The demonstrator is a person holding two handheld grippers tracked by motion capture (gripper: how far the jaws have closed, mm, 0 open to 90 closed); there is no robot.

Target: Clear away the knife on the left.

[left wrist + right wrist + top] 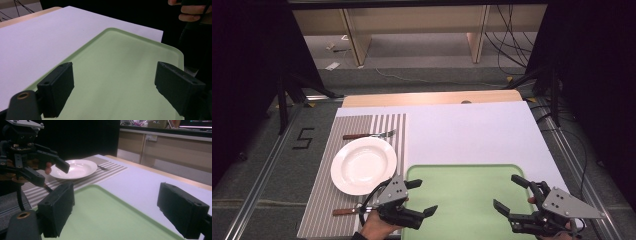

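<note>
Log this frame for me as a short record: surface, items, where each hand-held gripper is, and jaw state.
surface: white table top
tray: green tray, bare, near edge
placemat: striped placemat left of tray
plate: white plate on placemat
fork: fork beyond plate
knife: knife near side of plate
left hand-held gripper: over tray's left edge, jaws open, nothing held
right hand-held gripper: over tray's right part, jaws open, nothing held

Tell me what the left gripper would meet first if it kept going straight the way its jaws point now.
Probably the green tray: the left gripper, jaws open and empty, points down and across its bare surface. Depth is unclear; on a shallower line it might clear the far rim toward the other hand.
</note>
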